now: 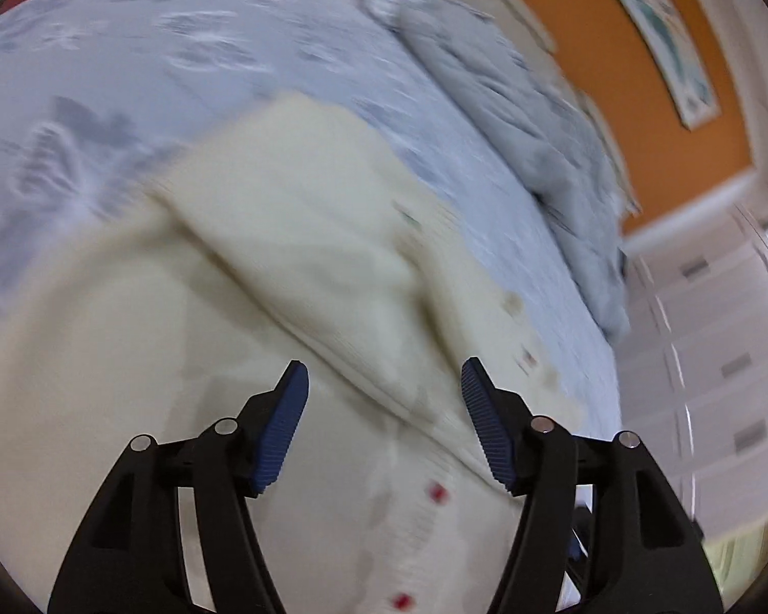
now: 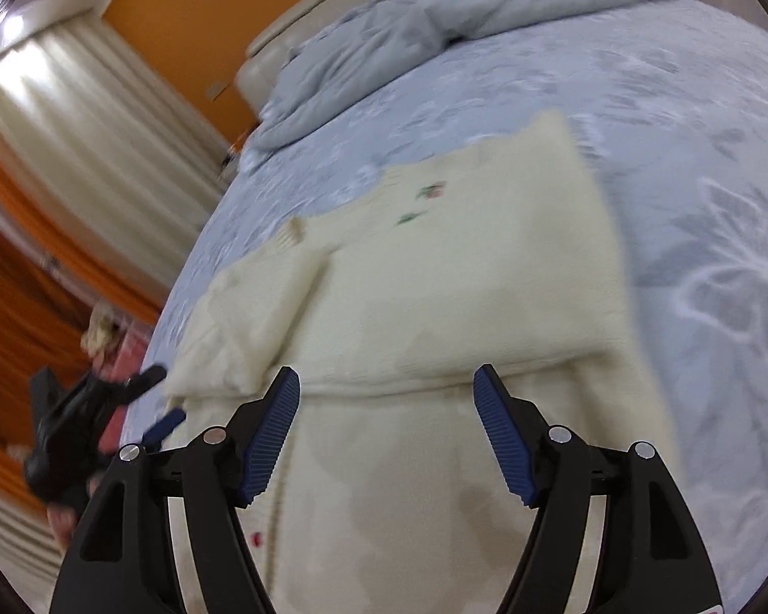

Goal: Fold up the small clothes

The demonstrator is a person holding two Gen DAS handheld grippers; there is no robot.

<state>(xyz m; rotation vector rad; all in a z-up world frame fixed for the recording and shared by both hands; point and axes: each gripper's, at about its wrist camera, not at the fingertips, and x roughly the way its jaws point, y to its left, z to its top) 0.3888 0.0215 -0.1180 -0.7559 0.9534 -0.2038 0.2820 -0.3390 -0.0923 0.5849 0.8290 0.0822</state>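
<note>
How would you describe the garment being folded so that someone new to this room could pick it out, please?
Start at the big bed with the pale blue floral bedspread. A crumpled grey duvet lies near the headboard; nearer the foot lies a cream knitted cardigan, partly folded over itself. Its cream colour, ribbed edging and small red buttons set it apart from the bluish-grey bedding.

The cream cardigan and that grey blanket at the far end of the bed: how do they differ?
The cream cardigan lies flat with parts folded over in straight edges; the grey blanket sits crumpled in a heap. The cardigan is pale yellow-cream with red buttons; the blanket is plain grey. The cardigan lies right below both open claws, left and right; the blanket lies farther off. Both rest on the blue patterned bedspread.
</note>
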